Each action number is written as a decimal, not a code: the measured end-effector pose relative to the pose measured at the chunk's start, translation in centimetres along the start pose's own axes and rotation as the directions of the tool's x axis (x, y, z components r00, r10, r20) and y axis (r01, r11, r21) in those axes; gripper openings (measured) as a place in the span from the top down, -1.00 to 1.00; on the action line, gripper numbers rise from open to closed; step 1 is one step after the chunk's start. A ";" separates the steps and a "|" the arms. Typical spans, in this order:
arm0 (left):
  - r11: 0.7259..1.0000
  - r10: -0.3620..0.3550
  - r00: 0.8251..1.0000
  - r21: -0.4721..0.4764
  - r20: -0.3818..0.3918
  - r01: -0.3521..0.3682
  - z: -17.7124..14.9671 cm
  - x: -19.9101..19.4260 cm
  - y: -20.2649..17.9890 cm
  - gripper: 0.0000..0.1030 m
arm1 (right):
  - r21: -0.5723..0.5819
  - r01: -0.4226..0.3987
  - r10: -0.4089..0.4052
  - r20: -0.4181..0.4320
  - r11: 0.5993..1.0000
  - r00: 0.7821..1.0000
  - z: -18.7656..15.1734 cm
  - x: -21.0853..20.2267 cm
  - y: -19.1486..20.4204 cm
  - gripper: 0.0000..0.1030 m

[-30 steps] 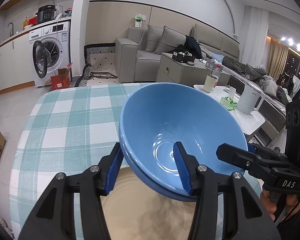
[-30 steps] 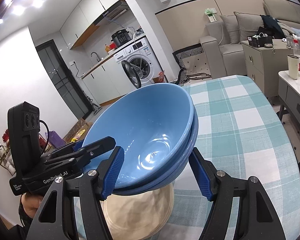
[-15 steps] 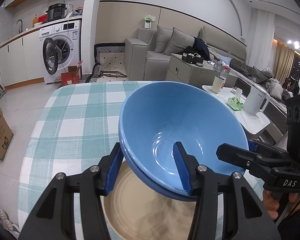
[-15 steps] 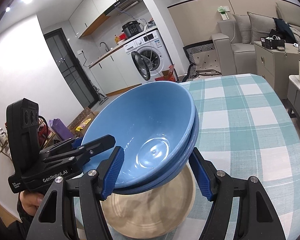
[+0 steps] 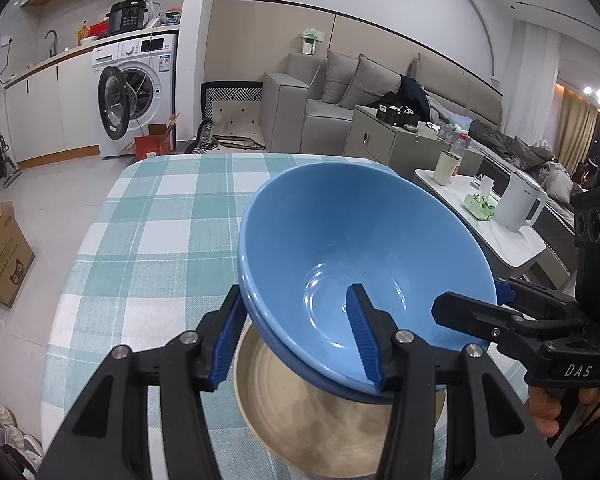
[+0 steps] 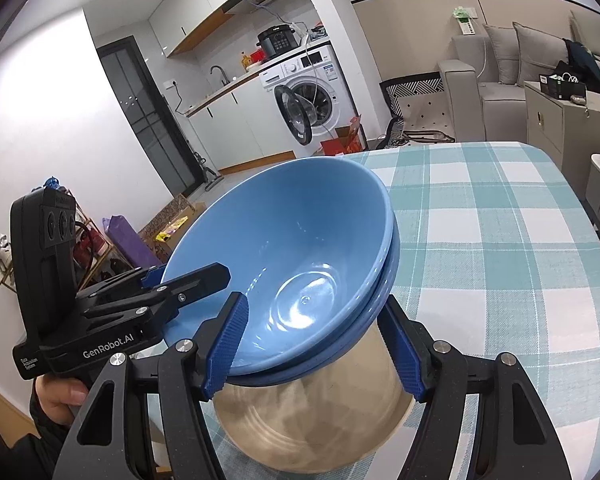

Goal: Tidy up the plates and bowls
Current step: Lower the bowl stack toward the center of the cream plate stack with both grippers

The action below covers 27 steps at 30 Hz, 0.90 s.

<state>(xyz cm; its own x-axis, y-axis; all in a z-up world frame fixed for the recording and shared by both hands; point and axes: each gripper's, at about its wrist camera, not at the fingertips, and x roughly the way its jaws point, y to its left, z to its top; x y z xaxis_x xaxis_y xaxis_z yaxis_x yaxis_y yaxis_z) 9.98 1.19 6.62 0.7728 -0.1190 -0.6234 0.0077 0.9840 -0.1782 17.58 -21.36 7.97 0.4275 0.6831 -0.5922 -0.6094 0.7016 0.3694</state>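
The left gripper was clamped on the near rim of the stacked blue bowls, one finger inside at 3 o'clock and one outside at 9 o'clock. The right gripper pinched the opposite rim the same way, inner finger at 9 o'clock. The tilted bowls hung over a beige plate on the checked tablecloth, contact unclear.

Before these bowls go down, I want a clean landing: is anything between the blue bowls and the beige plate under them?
Nothing visible. The two nested blue bowls, held at opposite rims by the left gripper and right gripper, hang directly over the beige plate, whose visible surface is bare.
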 end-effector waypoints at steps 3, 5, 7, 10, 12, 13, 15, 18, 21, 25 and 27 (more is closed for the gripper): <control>1.000 0.001 1.000 -0.003 -0.003 -0.001 -0.2 0.0 0.2 0.02 | -0.007 0.002 -0.002 -0.012 1.000 1.000 -0.2 0.3 0.2 -0.34; 1.000 0.002 1.000 -0.005 -0.005 -0.002 -0.4 0.0 0.3 0.02 | -0.011 0.002 -0.003 -0.017 1.000 1.000 -0.3 0.5 0.3 -0.34; 1.000 0.003 1.000 -0.004 -0.011 -0.003 -0.6 0.1 0.4 0.02 | -0.015 0.002 -0.002 -0.022 1.000 1.000 -0.4 0.6 0.4 -0.34; 1.000 0.000 1.000 -0.006 -0.017 0.000 -0.9 0.2 0.6 0.02 | -0.018 0.003 -0.004 -0.030 1.000 1.000 -0.5 0.7 0.5 -0.34; 1.000 0.001 1.000 -0.008 -0.020 -0.001 -1.1 0.2 0.7 0.02 | -0.020 0.005 -0.006 -0.037 1.000 0.999 -0.5 0.9 0.5 -0.34; 1.000 0.002 1.000 -0.008 -0.022 -0.002 -1.1 0.3 0.7 0.02 | -0.021 0.006 -0.007 -0.040 1.000 0.999 -0.6 1.0 0.5 -0.34; 1.000 0.004 1.000 -0.010 -0.025 -0.004 -1.3 0.4 0.8 0.02 | -0.022 0.007 -0.008 -0.048 1.000 0.999 -0.7 1.1 0.5 -0.34; 1.000 0.001 1.000 -0.015 -0.031 -0.002 -1.5 0.6 0.9 0.02 | -0.026 0.010 -0.011 -0.054 1.000 0.998 -0.9 1.2 0.6 -0.34; 1.000 0.002 0.999 -0.016 -0.038 -0.003 -1.7 0.8 0.9 0.02 | -0.026 0.012 -0.014 -0.058 1.000 0.998 -0.9 1.3 0.5 -0.34; 1.000 0.003 0.999 -0.020 -0.045 -0.004 -1.9 1.0 0.9 0.02 | -0.029 0.017 -0.019 -0.072 0.999 0.997 -1.1 1.5 0.5 -0.34; 1.000 0.002 0.999 -0.023 -0.046 -0.003 -2.0 1.1 1.0 0.02 | -0.032 0.020 -0.023 -0.081 0.999 0.996 -1.3 1.7 0.5 -0.34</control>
<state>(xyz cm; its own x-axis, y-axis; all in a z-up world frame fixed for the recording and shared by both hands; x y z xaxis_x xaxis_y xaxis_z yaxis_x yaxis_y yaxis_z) 9.54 1.76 4.26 0.7430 -0.1229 -0.6579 -0.0089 0.9811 -0.1934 17.16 -20.10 6.25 0.3859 0.6485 -0.6561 -0.6217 0.7083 0.3344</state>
